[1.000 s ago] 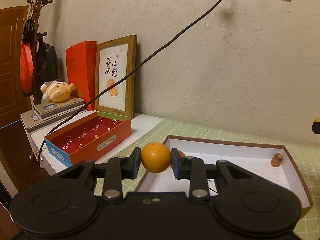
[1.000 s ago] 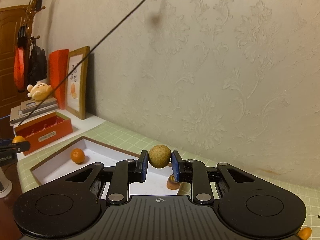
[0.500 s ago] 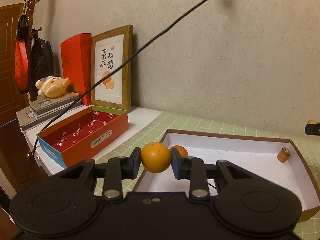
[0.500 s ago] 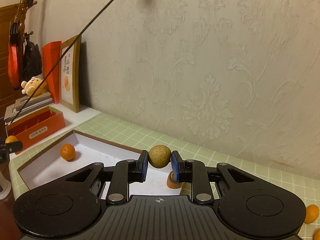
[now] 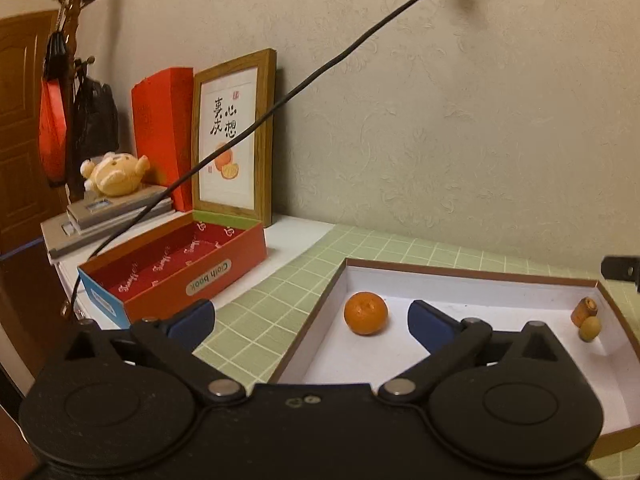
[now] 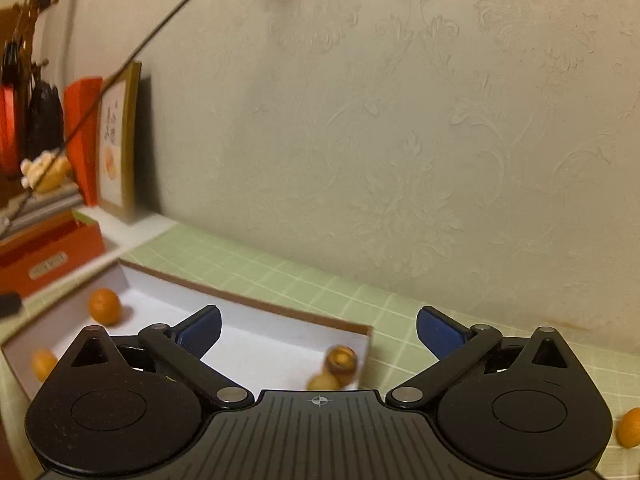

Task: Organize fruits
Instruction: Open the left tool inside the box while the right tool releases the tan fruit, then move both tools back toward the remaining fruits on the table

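The left gripper [image 5: 310, 320] has its jaws spread wide with nothing between them; one blue pad hangs over the green checked desk [image 5: 256, 312], the other over the white floor of the shallow box [image 5: 460, 272]. Just ahead of the jaws an orange [image 5: 366, 313] lies on the box floor near its left wall. In the far right corner of the box a tan round fruit [image 5: 589, 328] rests touching a small brown cylinder [image 5: 583, 310].

The right gripper [image 6: 318, 330] also stands with its jaws wide apart and empty, above the near right corner of the box. Below them the tan fruit and the brown cylinder appear blurred, side by side against the box wall. A second orange [image 6: 43, 364] sits near the box's left edge in this view, closer to the camera than the first. Another orange fruit [image 6: 630, 427] lies on the desk outside the box, at the far right.

Beyond the box, a red open carton [image 5: 176, 268] sits before a framed picture [image 5: 234, 140] that leans on the wall.
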Available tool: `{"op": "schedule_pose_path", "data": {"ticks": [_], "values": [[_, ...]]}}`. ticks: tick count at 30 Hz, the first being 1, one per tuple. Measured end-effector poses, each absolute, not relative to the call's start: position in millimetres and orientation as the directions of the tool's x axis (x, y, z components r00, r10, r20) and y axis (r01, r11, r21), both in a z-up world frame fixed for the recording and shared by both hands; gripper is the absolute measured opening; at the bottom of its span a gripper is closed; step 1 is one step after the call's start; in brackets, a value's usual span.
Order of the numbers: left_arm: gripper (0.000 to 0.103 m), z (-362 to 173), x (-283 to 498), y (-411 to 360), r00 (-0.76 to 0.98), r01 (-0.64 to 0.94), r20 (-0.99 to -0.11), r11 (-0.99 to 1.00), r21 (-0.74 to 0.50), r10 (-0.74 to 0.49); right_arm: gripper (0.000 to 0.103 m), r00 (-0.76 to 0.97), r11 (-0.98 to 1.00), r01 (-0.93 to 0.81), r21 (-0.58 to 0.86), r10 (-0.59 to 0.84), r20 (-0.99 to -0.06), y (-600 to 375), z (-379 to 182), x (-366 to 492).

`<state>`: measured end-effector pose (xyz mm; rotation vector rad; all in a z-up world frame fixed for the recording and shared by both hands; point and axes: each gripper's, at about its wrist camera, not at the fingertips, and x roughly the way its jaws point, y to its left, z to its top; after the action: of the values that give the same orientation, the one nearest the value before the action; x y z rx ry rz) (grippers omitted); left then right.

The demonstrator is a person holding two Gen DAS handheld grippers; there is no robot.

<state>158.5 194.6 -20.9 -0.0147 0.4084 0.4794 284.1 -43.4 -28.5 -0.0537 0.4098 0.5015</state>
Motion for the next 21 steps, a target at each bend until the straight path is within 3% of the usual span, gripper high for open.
{"op": "schedule_pose_path", "data": {"ticks": [7,21], "values": [[0.097,-18.8,157.3,187.5,0.821,-0.431,-0.377,0.898,0.086,0.430,0.103,0.743,0.827,-0.560,0.042,0.525,-0.415,-27.4,-30.5,271.9],[0.097,-13.9,150.0,183.6,0.822,-0.427,-0.375,0.900,0.093,0.428,0.103,0.740,0.835,-0.545,0.069,0.519,-0.428,-36.5,-24.9,270.9]]}}
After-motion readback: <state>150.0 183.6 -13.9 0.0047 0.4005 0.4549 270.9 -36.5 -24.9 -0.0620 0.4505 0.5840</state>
